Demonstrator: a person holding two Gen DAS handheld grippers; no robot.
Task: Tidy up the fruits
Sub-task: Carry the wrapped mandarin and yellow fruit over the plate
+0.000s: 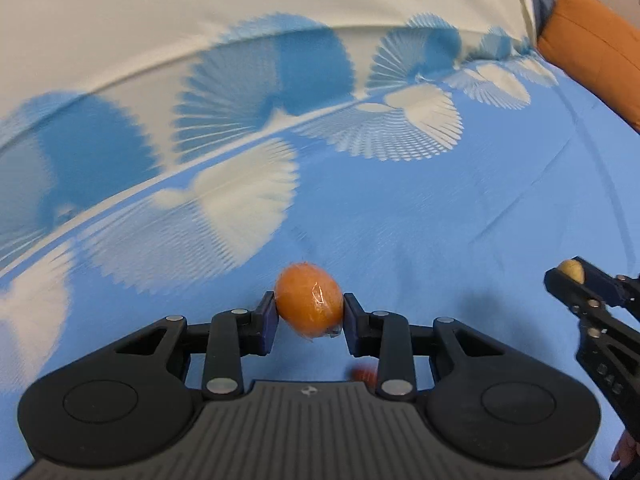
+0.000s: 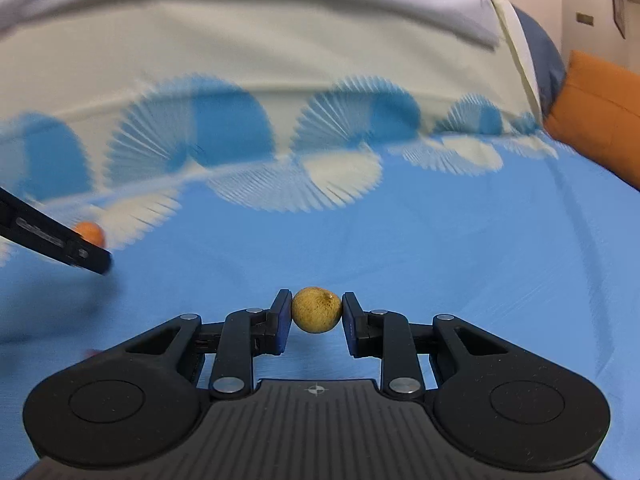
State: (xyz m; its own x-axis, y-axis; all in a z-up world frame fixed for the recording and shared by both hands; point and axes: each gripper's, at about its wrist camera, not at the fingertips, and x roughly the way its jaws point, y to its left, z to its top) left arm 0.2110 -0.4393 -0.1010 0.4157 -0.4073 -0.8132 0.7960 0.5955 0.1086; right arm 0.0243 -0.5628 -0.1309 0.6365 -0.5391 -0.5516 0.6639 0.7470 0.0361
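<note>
Left gripper [image 1: 309, 316] clamps glossy orange oval [image 1: 309, 306]; right gripper [image 2: 316, 314] rough yellow ball [image 2: 316, 310].

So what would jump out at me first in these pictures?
Probably the fruit: the left tongs pinch an orange fruit, glossy as if wrapped, and the right tongs pinch a smaller round yellow-brown fruit. Both hang over a blue bedsheet printed with white fan shapes. An orange cushion sits at the far right edge.
</note>
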